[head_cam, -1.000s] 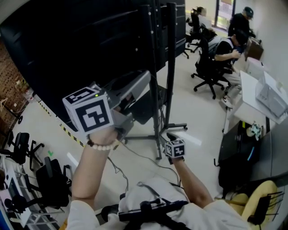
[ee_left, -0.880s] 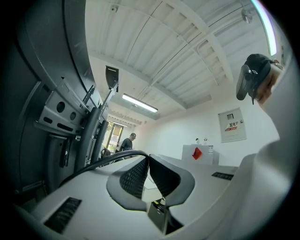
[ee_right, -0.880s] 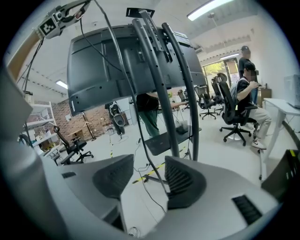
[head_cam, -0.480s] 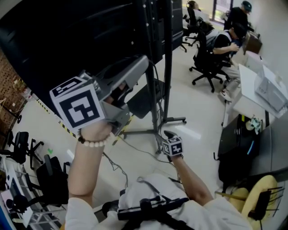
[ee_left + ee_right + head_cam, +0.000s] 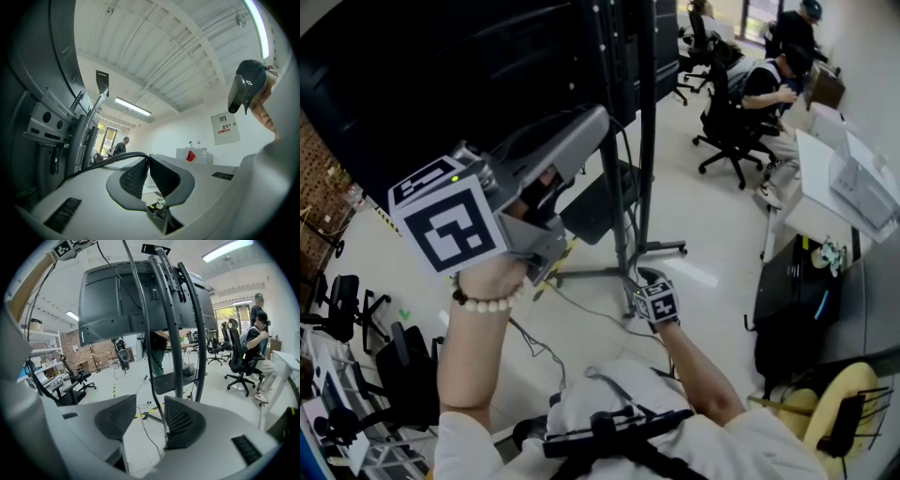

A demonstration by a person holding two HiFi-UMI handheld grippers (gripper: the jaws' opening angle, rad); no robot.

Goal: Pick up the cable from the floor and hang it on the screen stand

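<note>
Cable [image 5: 108, 160] is pinched at the very tips of the left tongs [image 5: 148, 158], which are pressed together on it and held high, close beside the back of the screen [image 5: 33, 56]. From that pinch it leaves to the tongs' left and drops away. Lower down, the right tongs [image 5: 149, 400] stand spread and have just been closing. The hanging run of cable passes between their pads and seems to brush the right-hand one, though the wide lens makes contact hard to judge; the two pads do not clamp it.

To hang it well, I judge the left tongs should grip tight and carry the cable over a bracket [image 5: 47, 124] or crosspiece of the stand [image 5: 176, 324] just beside them. They should let go only once the cable's weight sits on both sides of the hook point. The right tongs would do best to guide loosely, feeding slack upward rather than clamping and pulling against the left.

Ahead of the right tongs the stand's twin posts rise, with a tray [image 5: 168, 380] low between them. Other cords trail on the floor [image 5: 117, 380] near its feet and could snag the loose end. Farther right a person [image 5: 255, 350] sits on a chair, more chairs [image 5: 70, 380] stand to the left, and a table [image 5: 820, 192] lies at the right edge.
</note>
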